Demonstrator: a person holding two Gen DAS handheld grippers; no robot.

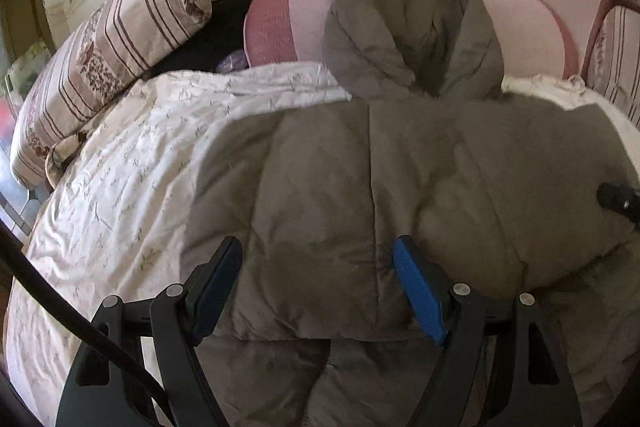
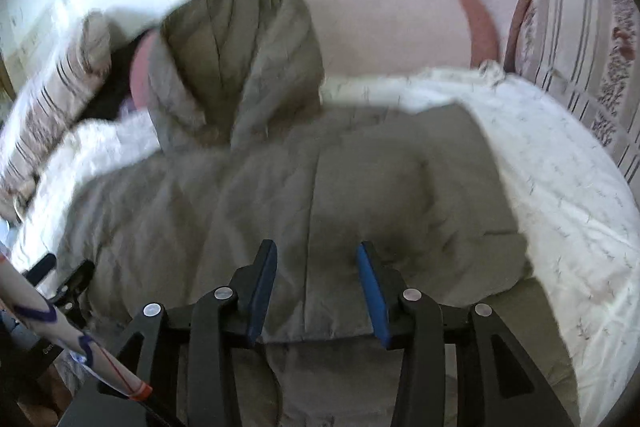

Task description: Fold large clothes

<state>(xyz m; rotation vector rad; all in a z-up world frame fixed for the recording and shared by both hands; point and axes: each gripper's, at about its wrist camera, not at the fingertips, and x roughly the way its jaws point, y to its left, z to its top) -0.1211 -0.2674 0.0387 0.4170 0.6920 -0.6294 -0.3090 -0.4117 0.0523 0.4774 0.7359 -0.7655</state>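
Note:
An olive-grey puffy hooded jacket (image 1: pixel 360 179) lies spread on a bed, its hood (image 1: pixel 416 23) propped against a pink bolster (image 1: pixel 528 27). A folded edge of the jacket (image 1: pixel 304 337) lies over a lower layer. My left gripper (image 1: pixel 318 247) hovers open over that fold, nothing between its blue pads (image 1: pixel 420 299). In the right wrist view the jacket (image 2: pixel 280 187) fills the middle, and my right gripper (image 2: pixel 316 247) stands over it with jaws apart, the pads not pressing on cloth. A dark gripper part (image 1: pixel 620 199) shows at the jacket's right edge.
A white floral quilt (image 1: pixel 132 163) covers the bed. A striped floral pillow (image 1: pixel 108 63) lies far left and another (image 2: pixel 580 67) far right. Dark clothing (image 1: pixel 224 27) sits behind the bolster by the white wall. The other gripper (image 2: pixel 60 283) and a white patterned sleeve-like thing (image 2: pixel 60 339) show lower left.

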